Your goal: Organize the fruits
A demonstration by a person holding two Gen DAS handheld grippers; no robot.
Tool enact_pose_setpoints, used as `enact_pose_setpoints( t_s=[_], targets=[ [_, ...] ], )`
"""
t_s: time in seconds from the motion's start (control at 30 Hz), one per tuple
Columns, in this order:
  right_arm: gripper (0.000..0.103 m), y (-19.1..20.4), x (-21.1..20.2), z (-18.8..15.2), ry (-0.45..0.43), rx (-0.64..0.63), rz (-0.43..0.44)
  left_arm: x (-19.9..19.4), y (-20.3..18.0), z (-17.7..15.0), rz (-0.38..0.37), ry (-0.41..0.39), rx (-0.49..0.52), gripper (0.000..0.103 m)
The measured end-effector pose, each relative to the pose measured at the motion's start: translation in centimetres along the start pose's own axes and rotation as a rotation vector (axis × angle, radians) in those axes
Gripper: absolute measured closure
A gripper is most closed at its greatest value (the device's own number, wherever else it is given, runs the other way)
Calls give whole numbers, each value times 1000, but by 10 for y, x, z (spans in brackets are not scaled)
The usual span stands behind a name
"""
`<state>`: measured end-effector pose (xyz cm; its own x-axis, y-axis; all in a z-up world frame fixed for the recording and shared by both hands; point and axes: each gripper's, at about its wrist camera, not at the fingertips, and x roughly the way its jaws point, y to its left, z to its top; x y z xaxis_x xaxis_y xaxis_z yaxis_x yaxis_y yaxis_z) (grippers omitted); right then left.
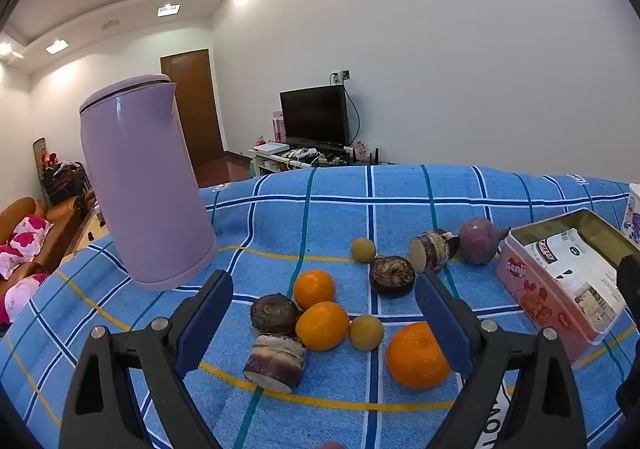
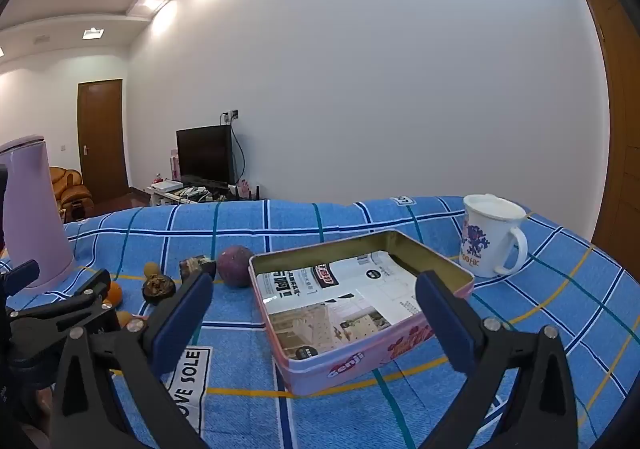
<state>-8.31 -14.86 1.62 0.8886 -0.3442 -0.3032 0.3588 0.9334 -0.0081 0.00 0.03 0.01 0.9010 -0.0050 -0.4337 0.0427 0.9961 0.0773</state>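
Several fruits lie on the blue checked cloth [image 1: 400, 185]: oranges [image 1: 322, 325] [image 1: 416, 355] [image 1: 314, 288], small yellow-green fruits [image 1: 365, 332] [image 1: 363, 249], dark cut pieces [image 1: 275, 363] [image 1: 392, 275] and a round purple fruit [image 1: 478, 240] [image 2: 236, 266]. A pink tin box [image 2: 460, 271] [image 1: 520, 277], lined with newspaper, sits open to their right. My left gripper [image 1: 324, 291] is open and empty, hovering over the fruit cluster. My right gripper [image 2: 314, 291] is open and empty, hovering over the tin.
A tall lilac kettle [image 1: 144, 185] [image 2: 32, 217] stands at the left of the fruits. A white mug [image 2: 490, 235] with a blue print stands behind the tin at the right. The left gripper's body [image 2: 60, 309] shows at the right wrist view's left edge.
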Motion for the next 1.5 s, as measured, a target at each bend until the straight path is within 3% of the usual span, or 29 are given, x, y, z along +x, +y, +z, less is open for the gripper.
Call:
enact_pose_setpoints(
  t_s=[1.5],
  targets=[
    [0,0,5,-3,21,2,3,-9,-4,1,-34,-13,18,10]
  ],
)
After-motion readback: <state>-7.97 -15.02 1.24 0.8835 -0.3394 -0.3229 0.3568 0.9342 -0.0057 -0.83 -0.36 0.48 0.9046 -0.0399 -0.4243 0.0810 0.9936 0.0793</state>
